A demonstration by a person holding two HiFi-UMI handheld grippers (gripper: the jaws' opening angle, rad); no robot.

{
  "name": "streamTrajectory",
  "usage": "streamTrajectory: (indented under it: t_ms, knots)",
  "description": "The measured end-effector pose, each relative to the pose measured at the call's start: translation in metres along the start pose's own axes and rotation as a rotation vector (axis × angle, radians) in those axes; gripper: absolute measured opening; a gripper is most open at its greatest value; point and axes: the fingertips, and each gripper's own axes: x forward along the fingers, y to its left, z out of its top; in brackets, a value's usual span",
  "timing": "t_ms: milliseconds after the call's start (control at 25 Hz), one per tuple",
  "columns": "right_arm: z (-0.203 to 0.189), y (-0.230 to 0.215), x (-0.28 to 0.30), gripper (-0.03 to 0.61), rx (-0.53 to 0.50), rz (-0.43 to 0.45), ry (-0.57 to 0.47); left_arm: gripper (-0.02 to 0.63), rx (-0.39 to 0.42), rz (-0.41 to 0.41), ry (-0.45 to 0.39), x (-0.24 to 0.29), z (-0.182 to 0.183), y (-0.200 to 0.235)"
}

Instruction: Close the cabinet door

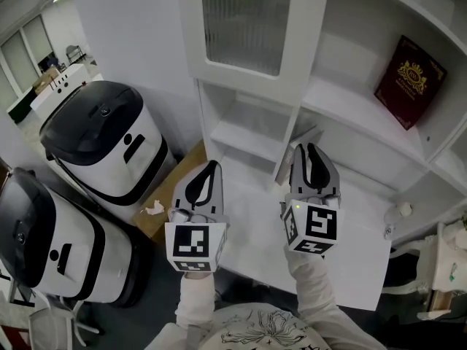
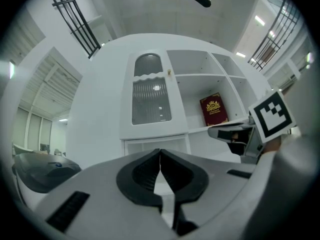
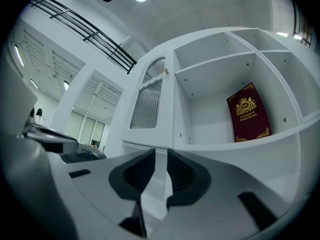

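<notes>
The white cabinet (image 1: 328,100) has an upper ribbed-glass door (image 1: 244,20) and open shelves. Below it a plain white cabinet door (image 1: 290,159) stands swung out towards me, seen edge-on. My right gripper (image 1: 308,148) points level at that door's free edge. In the right gripper view its jaws (image 3: 160,154) stand a little apart with the white door edge between them; I see no clamping. My left gripper (image 1: 211,165) hangs to the left of the door, shut and empty, its jaws touching (image 2: 160,151).
A dark red book (image 1: 408,82) leans in a right-hand shelf. Two white-and-black rounded machines (image 1: 102,141) (image 1: 44,239) stand on the floor at the left, with a cardboard sheet (image 1: 171,195) beside them. A white flat panel (image 1: 350,261) lies below the grippers.
</notes>
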Motion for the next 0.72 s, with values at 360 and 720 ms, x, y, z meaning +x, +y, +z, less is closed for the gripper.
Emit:
streamTrajectory:
  t_ms: [360, 720]
  knots:
    - [0.000, 0.002, -0.024, 0.067, 0.005, -0.016, 0.010, 0.005, -0.015, -0.018, -0.011, -0.013, 0.002, -0.007]
    - [0.003, -0.001, -0.035, 0.066, 0.004, -0.030, 0.007, 0.005, -0.014, -0.033, -0.016, -0.019, 0.005, -0.013]
